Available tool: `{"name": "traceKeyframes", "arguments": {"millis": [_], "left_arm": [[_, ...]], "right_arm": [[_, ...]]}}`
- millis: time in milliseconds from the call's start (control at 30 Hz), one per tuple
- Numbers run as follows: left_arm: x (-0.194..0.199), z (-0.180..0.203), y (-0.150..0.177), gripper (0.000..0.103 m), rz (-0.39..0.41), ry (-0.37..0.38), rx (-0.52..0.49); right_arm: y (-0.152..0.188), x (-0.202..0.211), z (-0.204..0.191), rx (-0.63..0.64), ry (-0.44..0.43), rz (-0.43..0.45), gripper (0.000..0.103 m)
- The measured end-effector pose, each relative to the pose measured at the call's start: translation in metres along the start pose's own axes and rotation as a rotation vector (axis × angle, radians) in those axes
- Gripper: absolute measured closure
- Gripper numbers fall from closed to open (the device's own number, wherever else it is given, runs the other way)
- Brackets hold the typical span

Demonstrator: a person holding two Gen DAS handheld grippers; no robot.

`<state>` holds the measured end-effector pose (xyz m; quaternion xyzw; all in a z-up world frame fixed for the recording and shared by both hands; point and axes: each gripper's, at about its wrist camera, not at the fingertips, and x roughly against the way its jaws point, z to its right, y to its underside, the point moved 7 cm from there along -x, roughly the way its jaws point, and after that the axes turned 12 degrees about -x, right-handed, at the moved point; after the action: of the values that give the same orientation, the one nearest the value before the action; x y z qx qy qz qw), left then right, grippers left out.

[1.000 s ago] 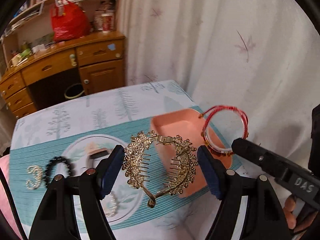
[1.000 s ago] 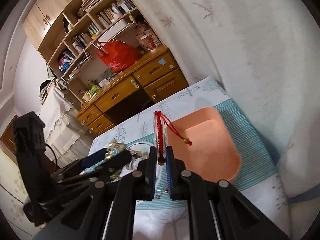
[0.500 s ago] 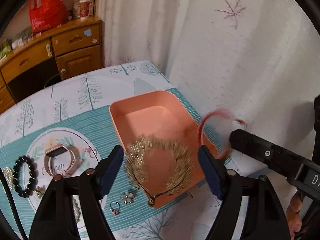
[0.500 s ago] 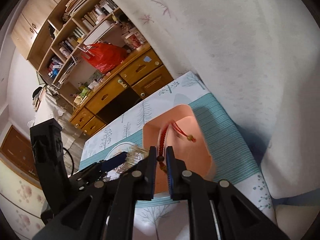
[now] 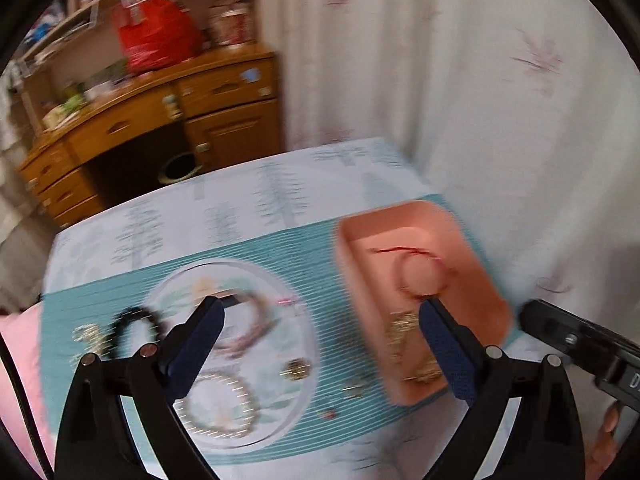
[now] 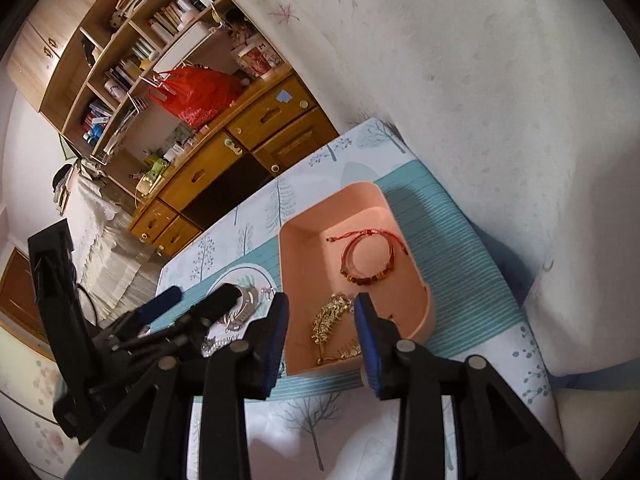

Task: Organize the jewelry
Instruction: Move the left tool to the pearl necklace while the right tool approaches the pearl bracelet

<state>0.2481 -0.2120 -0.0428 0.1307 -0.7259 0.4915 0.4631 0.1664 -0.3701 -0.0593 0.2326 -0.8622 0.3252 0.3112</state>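
Jaws of left gripper [image 5: 320, 344] are being opened wide, nothing gripped. Right gripper [image 6: 322, 326] is being opened too, nothing pinched; red bracelet [image 6: 370, 258] and gold comb [image 6: 330, 318] are seen lying in pink tray [image 6: 424, 292].

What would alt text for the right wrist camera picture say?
A peach tray on a tree-print tablecloth holds a red string bracelet and a gold hair comb. Nearest the camera, the right gripper is opening above the tray with nothing between its fingers; the left gripper reaches in from the left.

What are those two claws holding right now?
Nothing. Both claws, left and right, are opening and empty; the red bracelet and gold comb lie in the pink tray.
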Motion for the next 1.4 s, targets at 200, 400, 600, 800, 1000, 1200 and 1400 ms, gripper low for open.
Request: {"name": "traceKeyframes", "arguments": {"millis": [200, 400, 600, 800, 1000, 1200, 1400], "left_arm": [[0.026, -0.058, 0.02, 0.006, -0.022, -0.061, 0.073], [0.061, -0.123, 0.042, 0.006, 0.022, -0.186, 0.133], [0.09, -0.187, 0.068, 0.001, 0.1, -0.223, 0.238], [0.099, -0.233, 0.087, 0.001, 0.106, -0.281, 0.301], [0.082, -0.27, 0.114, 0.001, 0.06, -0.198, 0.425], [0.055, -0.298, 0.139, 0.001, -0.012, -0.148, 0.513], [0.022, -0.307, 0.153, 0.001, -0.087, -0.125, 0.556]], "right_arm": [[0.018, -0.011, -0.024, 0.034, -0.007, -0.039, 0.069], [0.054, -0.026, -0.078, 0.164, -0.04, -0.094, 0.068], [0.083, -0.041, -0.119, 0.267, -0.022, -0.112, 0.048], [0.106, -0.064, -0.14, 0.285, -0.01, -0.155, 0.047], [0.137, -0.101, -0.139, 0.262, 0.037, -0.231, 0.047], [0.164, -0.126, -0.126, 0.319, 0.109, -0.227, 0.047], [0.165, -0.133, -0.112, 0.348, 0.154, -0.17, 0.047]]}}
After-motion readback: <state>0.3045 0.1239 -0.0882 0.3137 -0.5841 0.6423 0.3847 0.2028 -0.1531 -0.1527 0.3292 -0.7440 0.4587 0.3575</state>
